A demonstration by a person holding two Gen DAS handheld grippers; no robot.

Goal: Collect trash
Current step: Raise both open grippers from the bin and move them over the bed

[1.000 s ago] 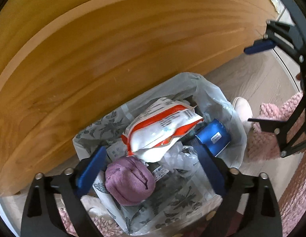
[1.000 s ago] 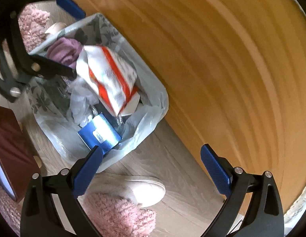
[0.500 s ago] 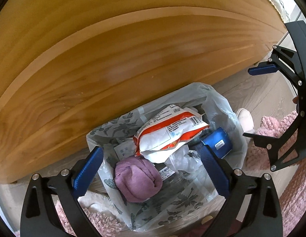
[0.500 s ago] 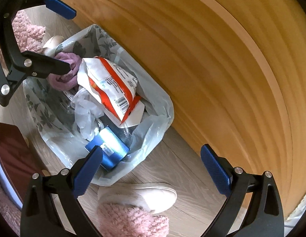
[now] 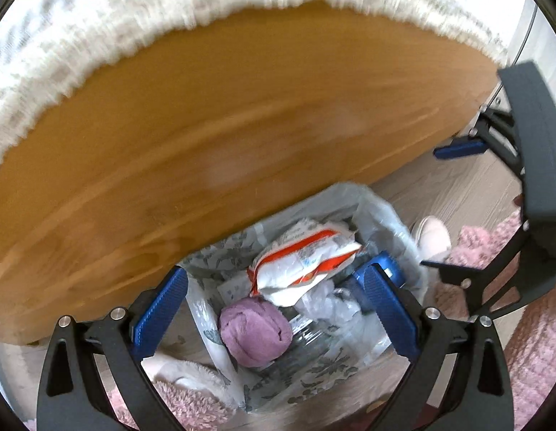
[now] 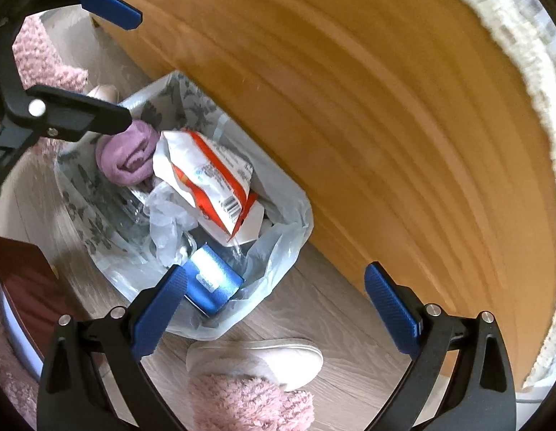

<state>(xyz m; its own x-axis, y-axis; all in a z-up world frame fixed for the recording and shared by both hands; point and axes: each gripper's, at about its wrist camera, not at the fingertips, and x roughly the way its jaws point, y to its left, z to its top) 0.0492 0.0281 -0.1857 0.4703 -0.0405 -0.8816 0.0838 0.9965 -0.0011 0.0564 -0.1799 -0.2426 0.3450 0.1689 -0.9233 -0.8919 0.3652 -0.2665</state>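
A bin lined with a clear, flower-printed bag [image 5: 382,212] [image 6: 288,237] stands on the floor against a wooden panel. Inside lie a white-and-red snack packet [image 5: 303,269] [image 6: 206,176], a balled purple cloth [image 5: 254,334] [image 6: 127,158], a blue can [image 5: 387,262] [image 6: 213,280] and crumpled clear plastic [image 5: 331,301] [image 6: 166,215]. My left gripper [image 5: 272,274] [image 6: 134,70] hangs open above the bin, holding nothing. Beside it my right gripper [image 6: 276,273] [image 5: 446,208] is open too and holds nothing, over the can side of the bin.
The tall orange-brown wooden panel [image 5: 242,125] [image 6: 385,107] rises right behind the bin, topped by a white fringed textile [image 5: 98,18] [image 6: 529,36]. A pink fluffy slipper [image 6: 252,362] [image 5: 432,237] and pink rug [image 5: 529,341] lie on the wood floor. A dark red object [image 6: 22,287] sits at left.
Both grippers have risen away from the bin, which looks smaller now, and the fringed textile has come into view. The bin's contents have not moved; both grippers stay open.
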